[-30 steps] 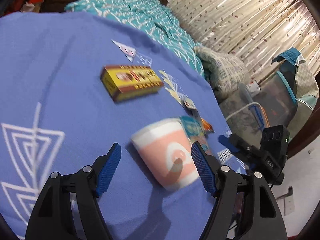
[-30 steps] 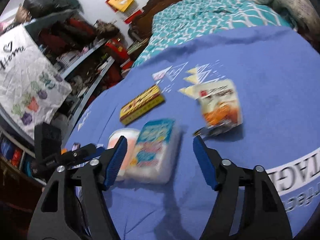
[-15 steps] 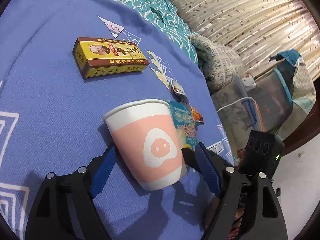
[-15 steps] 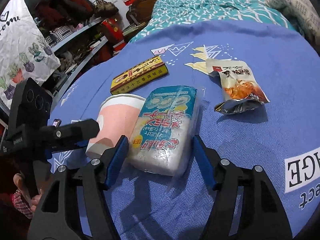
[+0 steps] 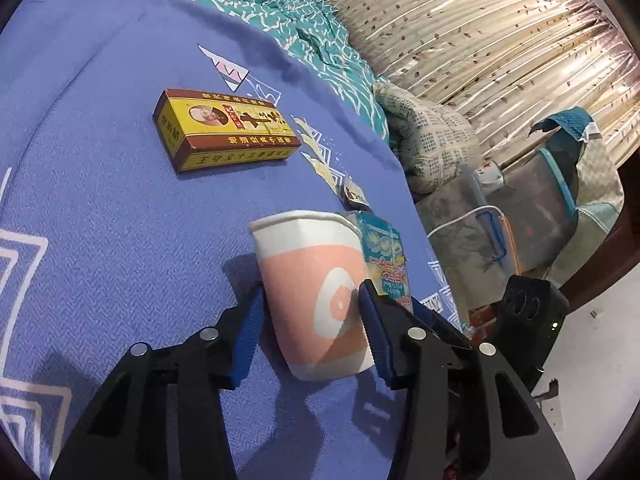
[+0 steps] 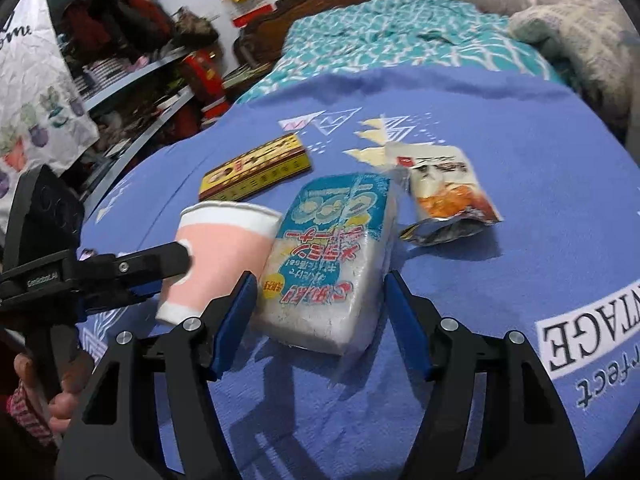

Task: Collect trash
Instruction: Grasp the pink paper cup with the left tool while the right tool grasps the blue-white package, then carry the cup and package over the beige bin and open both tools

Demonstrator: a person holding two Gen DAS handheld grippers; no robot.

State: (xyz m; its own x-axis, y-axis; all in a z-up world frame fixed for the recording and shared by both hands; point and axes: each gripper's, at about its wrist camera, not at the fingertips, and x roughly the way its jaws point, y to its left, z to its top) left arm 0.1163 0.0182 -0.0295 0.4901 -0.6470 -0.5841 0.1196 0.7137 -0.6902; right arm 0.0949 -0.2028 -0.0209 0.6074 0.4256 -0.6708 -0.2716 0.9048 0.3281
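**Left jaws closing on the paper cup; right jaws wide around the sponge pack**

Your left gripper [image 5: 312,320] has the pink-and-white paper cup [image 5: 316,292] between its blue pads; the jaws are closing; the right-hand pad presses the cup wall at the white printed ring, and the left-hand pad lies against the opposite wall, so read it as a grip on the cup; the cup leans, rim away from you, base nearest the gripper body; it sits on the blue printed bedsheet [image 5: 100,200].

Ahead of that gripper and to its left lies the flat yellow-and-brown cardboard box [image 5: 224,136], well apart from the cup; just beyond the cup's right side, touching or nearly so, shows the end of the white sponge block in a blue printed plastic wrapper [image 5: 384,252].

Your right gripper [image 6: 320,312] stands wide; that sponge block [image 6: 328,256] lies lengthwise between its pads; the left pad is at the wrapper's edge, the right pad stands just clear of it; contact on the left cannot be told for certain; count it as not yet gripped.

Ahead and to the right of the right gripper lies the crumpled white-and-orange foil snack packet [image 6: 448,196], apart from the sponge block; ahead and to the left, the box [image 6: 256,168]; directly to its left, the cup [image 6: 216,256] in the left gripper's fingers [image 6: 160,260]; your hand [image 6: 60,384] on that tool shows at the lower left edge.
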